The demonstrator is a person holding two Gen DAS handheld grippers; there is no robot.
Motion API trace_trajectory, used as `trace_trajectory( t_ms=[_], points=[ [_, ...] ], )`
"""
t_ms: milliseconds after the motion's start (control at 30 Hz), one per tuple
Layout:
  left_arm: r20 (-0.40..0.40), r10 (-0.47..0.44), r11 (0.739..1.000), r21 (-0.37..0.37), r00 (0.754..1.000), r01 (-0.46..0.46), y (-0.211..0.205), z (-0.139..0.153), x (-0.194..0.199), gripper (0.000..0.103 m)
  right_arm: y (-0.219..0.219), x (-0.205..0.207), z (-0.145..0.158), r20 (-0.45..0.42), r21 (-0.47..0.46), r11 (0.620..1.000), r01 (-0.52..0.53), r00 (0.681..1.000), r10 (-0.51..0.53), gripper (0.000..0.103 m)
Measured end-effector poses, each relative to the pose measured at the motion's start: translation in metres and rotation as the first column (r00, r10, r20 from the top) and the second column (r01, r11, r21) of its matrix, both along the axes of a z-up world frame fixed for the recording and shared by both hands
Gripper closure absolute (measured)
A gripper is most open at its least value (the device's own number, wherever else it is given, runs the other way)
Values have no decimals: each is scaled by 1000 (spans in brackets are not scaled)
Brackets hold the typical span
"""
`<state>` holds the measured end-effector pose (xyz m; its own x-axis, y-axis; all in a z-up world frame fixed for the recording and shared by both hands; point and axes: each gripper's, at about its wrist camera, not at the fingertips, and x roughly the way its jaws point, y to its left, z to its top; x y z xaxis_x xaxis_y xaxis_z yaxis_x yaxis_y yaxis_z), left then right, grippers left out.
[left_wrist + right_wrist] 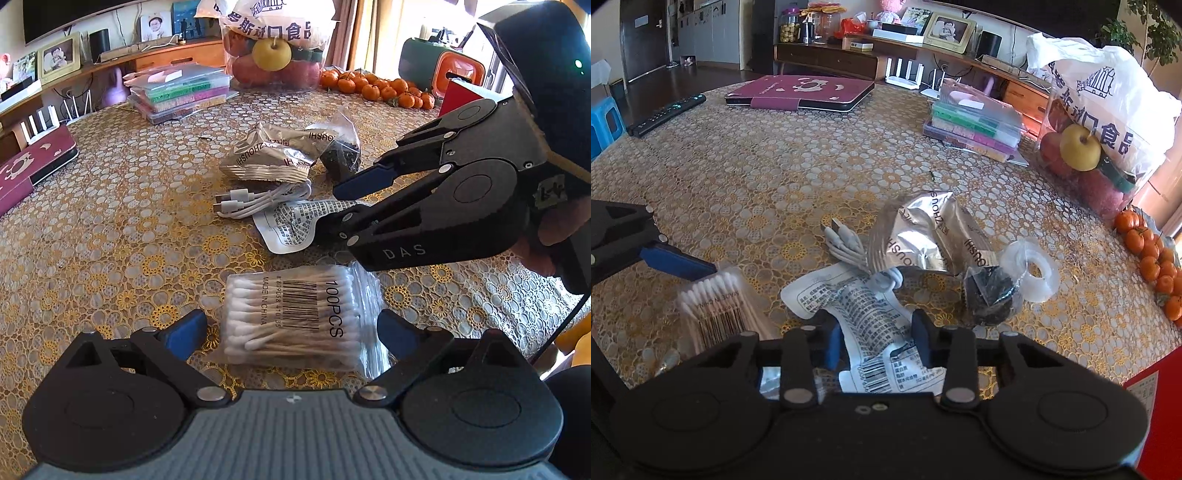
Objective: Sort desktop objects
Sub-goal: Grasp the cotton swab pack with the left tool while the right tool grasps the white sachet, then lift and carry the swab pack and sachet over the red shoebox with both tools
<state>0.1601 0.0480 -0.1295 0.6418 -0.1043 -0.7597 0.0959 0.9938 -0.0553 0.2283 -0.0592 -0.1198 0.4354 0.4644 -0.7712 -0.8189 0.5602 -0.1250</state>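
Cotton swab pack [291, 317] — clear bag, white tips, barcode, "100PCS" — lies flat on the lace tablecloth [110, 221], between the spread fingers of the left gripper [291, 332]. Right gripper [879, 339] stands open astride a white printed pouch [864, 321]. Only the right wrist view shows the tape roll [1034, 273] and remote [665, 114]; the left shows a hand [554, 236].

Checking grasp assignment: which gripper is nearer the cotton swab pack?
Left. The left gripper is open with its fingers either side of the cotton swab pack. The right gripper is open over the white printed pouch, beside the pack.
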Motion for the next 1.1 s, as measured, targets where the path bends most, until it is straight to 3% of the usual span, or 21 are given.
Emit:
trace_trajectory(
  t_ms=[67, 333, 1100],
  points=[
    [4, 8, 1000, 4, 1000, -8, 0, 0, 0, 8, 1, -4, 0, 16, -14, 1000, -6, 1000, 6, 66],
    [23, 31, 999, 32, 999, -32, 1, 3, 0, 32, -6, -10, 7, 36, -12, 1000, 22, 999, -21, 77],
    [66, 17, 1000, 7, 998, -18, -12, 37, -22, 33, -52, -58, 44, 20, 44, 996, 72, 997, -73, 81]
  ],
)
